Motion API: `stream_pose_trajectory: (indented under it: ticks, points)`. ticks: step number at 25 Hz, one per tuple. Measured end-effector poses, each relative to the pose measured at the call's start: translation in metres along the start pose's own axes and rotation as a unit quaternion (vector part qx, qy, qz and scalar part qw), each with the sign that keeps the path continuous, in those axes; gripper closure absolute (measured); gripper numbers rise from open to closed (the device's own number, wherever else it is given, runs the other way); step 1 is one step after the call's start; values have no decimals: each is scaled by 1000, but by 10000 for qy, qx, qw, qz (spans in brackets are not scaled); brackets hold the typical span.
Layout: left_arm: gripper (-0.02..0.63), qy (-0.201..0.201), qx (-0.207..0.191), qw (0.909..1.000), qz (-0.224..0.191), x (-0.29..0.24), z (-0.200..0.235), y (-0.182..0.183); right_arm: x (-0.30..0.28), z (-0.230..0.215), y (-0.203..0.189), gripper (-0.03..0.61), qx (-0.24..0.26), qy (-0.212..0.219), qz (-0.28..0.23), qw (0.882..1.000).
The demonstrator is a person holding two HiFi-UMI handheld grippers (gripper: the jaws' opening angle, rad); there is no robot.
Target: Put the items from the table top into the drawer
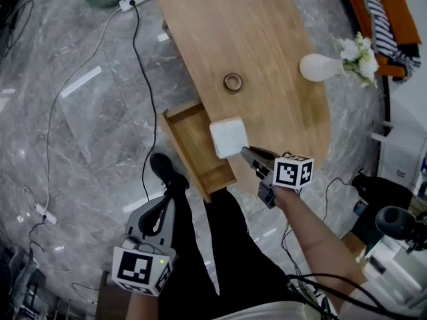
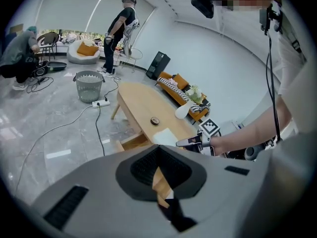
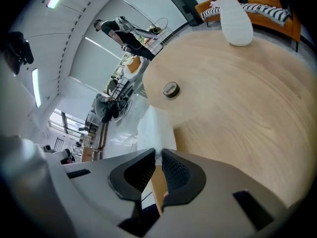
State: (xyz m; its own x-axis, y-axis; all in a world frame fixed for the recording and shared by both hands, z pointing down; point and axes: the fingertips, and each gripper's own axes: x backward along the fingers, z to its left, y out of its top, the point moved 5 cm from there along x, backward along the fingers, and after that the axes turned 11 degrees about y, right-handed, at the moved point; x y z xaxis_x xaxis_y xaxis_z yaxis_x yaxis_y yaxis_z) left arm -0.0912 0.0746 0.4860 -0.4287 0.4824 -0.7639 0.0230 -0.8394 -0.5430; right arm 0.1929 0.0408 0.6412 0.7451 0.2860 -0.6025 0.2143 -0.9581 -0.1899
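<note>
Right gripper (image 1: 247, 153) pinching white pack (image 1: 229, 137) over the open, empty-looking drawer (image 1: 183, 111), left gripper (image 1: 165, 205) pressed together and empty, tape ring (image 1: 232, 82) not yet picked up

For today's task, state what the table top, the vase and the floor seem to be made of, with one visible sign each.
Table top: wood, matt finish, shown by the lined grain.
Vase: probably ceramic, possibly glass, given its smooth, plain white surface.
Floor: polished marble or marble-look tile, with grey veins and bright light reflections.
</note>
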Motion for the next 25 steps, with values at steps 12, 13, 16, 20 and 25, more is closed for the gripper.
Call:
stream_pose_trajectory:
  ticks: [12, 13, 16, 20, 25]
  points:
    - [612, 25, 95, 9999, 53, 8, 38, -4, -64, 35, -7, 514, 112, 254, 275, 9992]
    - [612, 33, 97, 9999, 52, 8, 41, -4, -69, 34, -8, 514, 121, 250, 320, 9991]
    - [612, 54, 126, 9999, 37, 7, 50, -5, -83, 34, -7, 514, 175, 193, 404, 9988]
    - [613, 36, 165, 9998, 48, 6, 58, -12, -100, 31, -9, 514, 161, 100, 520, 9985]
    - [613, 15, 230, 9997, 45, 3, 61, -16, -119, 30, -10, 514, 145, 3, 675, 9976]
